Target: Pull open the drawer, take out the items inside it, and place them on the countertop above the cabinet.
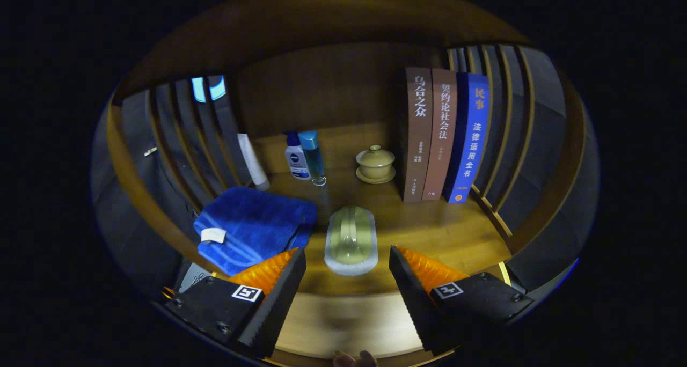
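Fingers of the tool (348,259) stand wide apart and clamp nothing, their serrated inner faces turned toward each other above the pale front edge of the wooden surface (429,227). Landmark for all positions is the pale green oblong scrubbing brush with a white bristle base (351,241), which lies flat on the surface just ahead of the gap between the fingers, touching neither.

Left of the brush, and near it, rests a folded blue terry towel with a white tag (252,227); its near corner sits behind the left finger. Beyond the brush and slightly left stand two small bottles side by side, touching or nearly so: a white bottle with a dark blue cap (296,160) and a clear blue bottle with a light blue cap (313,158). Farther left of these, a white tube (252,163) leans against the dark slatted side wall (182,136).

Beyond the brush and slightly right sits a small olive-yellow ceramic lidded cup on a matching saucer (375,164). Right of that cup, three upright books stand pressed together: a brown book (416,136), a lighter brown book (441,136), and a blue book (469,141), the last near the slatted wall on that side.

Whether the brush has come from the drawer cannot be told.
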